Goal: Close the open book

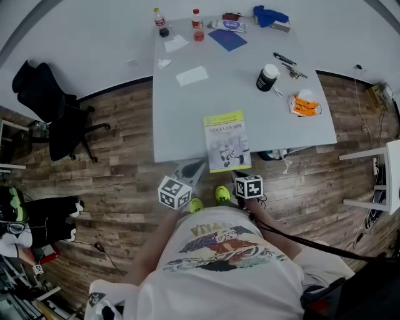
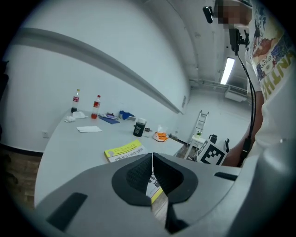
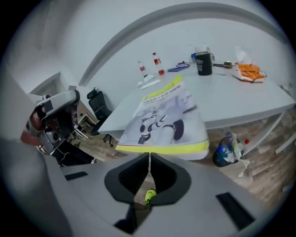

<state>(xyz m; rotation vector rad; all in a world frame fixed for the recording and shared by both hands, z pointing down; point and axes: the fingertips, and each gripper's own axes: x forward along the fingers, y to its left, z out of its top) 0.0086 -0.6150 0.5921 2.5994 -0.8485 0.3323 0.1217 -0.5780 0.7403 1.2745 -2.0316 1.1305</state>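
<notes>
A book [image 1: 226, 141] with a white and yellow cover lies closed at the near edge of the grey table [image 1: 181, 119]. The left gripper view shows the book [image 2: 124, 150] just past the jaws, and in the right gripper view the book [image 3: 166, 115] overhangs the table edge right in front of the jaws. My left gripper [image 2: 152, 155] is shut with nothing between its pads; it hangs below the table edge, left of the book. Shut and empty too, my right gripper [image 3: 149, 155] sits just under the book's near end. Both marker cubes [image 1: 174, 192] [image 1: 249, 186] are close to the person's body.
Further back on the table stand a black cup [image 1: 267, 77], two bottles [image 1: 160, 19] [image 1: 197, 25], a blue notebook [image 1: 227, 39], loose papers [image 1: 192, 75] and an orange packet [image 1: 304, 105]. A black office chair [image 1: 56, 119] is at the left. A bag with bottles [image 3: 226, 150] lies under the table.
</notes>
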